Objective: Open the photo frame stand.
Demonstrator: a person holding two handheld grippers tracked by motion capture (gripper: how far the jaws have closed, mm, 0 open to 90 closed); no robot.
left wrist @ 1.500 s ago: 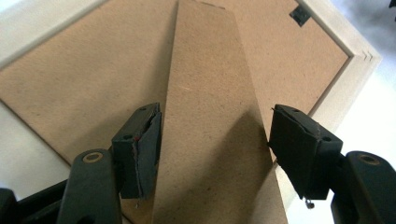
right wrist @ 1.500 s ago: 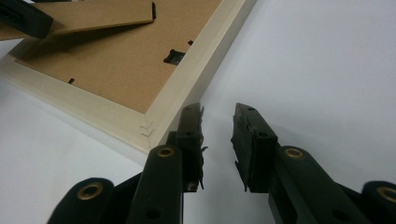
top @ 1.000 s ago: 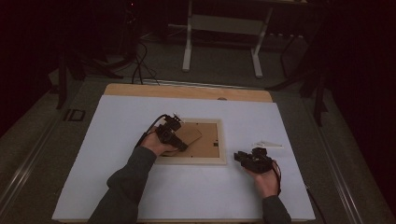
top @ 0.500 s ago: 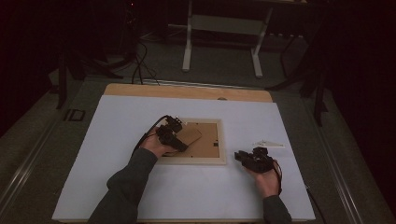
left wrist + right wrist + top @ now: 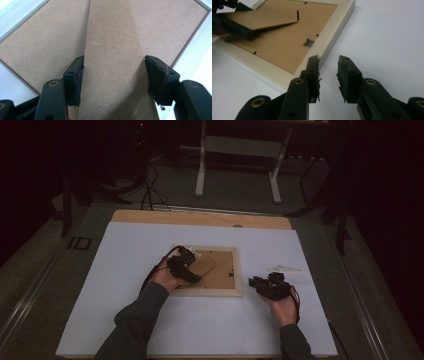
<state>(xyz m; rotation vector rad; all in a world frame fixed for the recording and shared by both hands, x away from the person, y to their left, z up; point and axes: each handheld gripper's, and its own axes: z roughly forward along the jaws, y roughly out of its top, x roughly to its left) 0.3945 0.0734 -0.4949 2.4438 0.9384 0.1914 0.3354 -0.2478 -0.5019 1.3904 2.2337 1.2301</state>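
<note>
Left tongs [image 5: 113, 77] straddle the frame's stand flap [image 5: 112, 50], jaws at its two edges, gripping it and holding it tilted above the backing board [image 5: 42, 45] of the picture frame [image 5: 208, 290], which lies face down mid-table. Little has shifted in the last second, so I judge the flap still mid-swing. Right tongs [image 5: 328, 75] wait partly open and empty, just off the frame's near corner, my hand resting low on the white table [image 5: 100, 270].

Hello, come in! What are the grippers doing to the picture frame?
Left gripper clamps the stand flap. Right gripper open, empty, beside picture frame. Nothing blocking.
</note>
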